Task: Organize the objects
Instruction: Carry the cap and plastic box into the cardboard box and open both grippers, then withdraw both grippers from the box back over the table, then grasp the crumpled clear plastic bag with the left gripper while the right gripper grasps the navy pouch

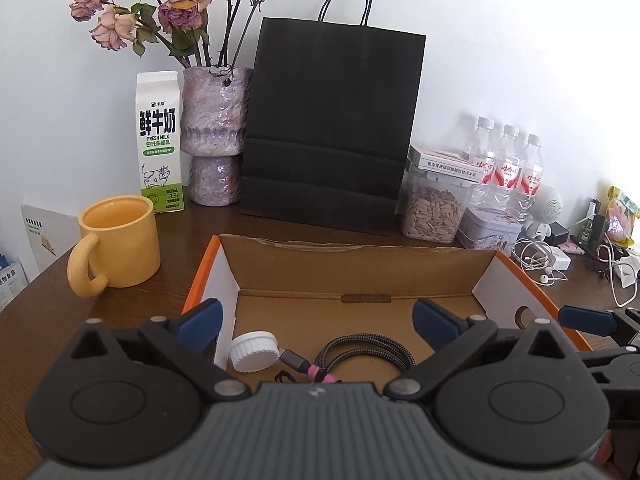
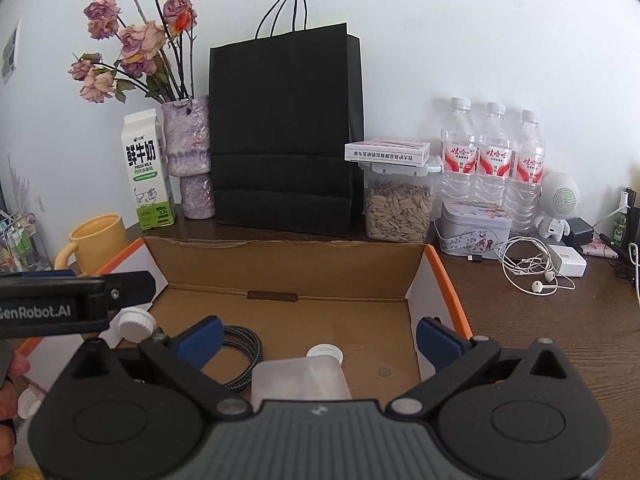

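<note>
Two grippers, side by side over the near edge of the cardboard box (image 1: 360,272) on the brown surface (image 1: 48,320), both tilted slightly down into it. The left gripper (image 1: 318,322) is spread wide with nothing between its pads; below it lie a white cap (image 1: 254,351) and a braided cable (image 1: 368,350). The right gripper (image 2: 318,336) is also wide open and empty, above a frosted plastic bottle (image 2: 298,378) lying on the box floor.

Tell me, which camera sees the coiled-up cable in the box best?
The left wrist view. There the braided cable lies in plain sight on the floor of the cardboard box, with its plug and pink tie showing. In the right wrist view, only part of the cable's coil shows; the rest is hidden behind that gripper's own body.
</note>
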The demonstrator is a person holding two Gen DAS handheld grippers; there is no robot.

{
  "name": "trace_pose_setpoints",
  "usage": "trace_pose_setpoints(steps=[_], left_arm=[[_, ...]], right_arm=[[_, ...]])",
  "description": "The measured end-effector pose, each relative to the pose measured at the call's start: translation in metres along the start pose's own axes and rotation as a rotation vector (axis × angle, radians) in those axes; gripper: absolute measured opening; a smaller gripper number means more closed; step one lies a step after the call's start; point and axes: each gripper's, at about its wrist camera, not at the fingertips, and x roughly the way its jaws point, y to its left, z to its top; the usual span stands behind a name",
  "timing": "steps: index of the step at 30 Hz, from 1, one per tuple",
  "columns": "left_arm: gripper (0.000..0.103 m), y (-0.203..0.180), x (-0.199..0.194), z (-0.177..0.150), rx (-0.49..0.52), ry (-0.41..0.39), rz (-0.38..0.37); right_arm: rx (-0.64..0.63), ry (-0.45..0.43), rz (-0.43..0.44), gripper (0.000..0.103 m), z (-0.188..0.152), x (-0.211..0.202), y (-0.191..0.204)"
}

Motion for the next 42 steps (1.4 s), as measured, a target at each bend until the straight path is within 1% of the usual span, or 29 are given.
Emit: trace_pose_setpoints(steps=[8,18,29,35,42], left_arm=[[0.103,0.001,-0.019,-0.003,0.004,-0.011,-0.008],[0.103,0.005,-0.051,-0.018,0.029,-0.007,-0.012],[0.103,0.022,-0.096,-0.044,0.077,0.004,-0.014],[0.103,0.035,-0.116,-0.058,0.089,0.020,-0.003],[0.103,0.053,-0.130,-0.073,0.098,0.054,0.025]], right_arm=[[-0.012,-0.024,0.003,0.103,-0.002,-0.022,0.001],[-0.014,-0.026,0.002,0.103,-0.019,-0.058,-0.001],[-0.049,0.034,-0.018,0.103,-0.062,-0.101,-0.006],[-0.058,0.064,-0.032,0.103,-0.085,-0.127,-0.011],[-0.059,0.091,-0.039,0.103,-0.103,-0.149,-0.013]])
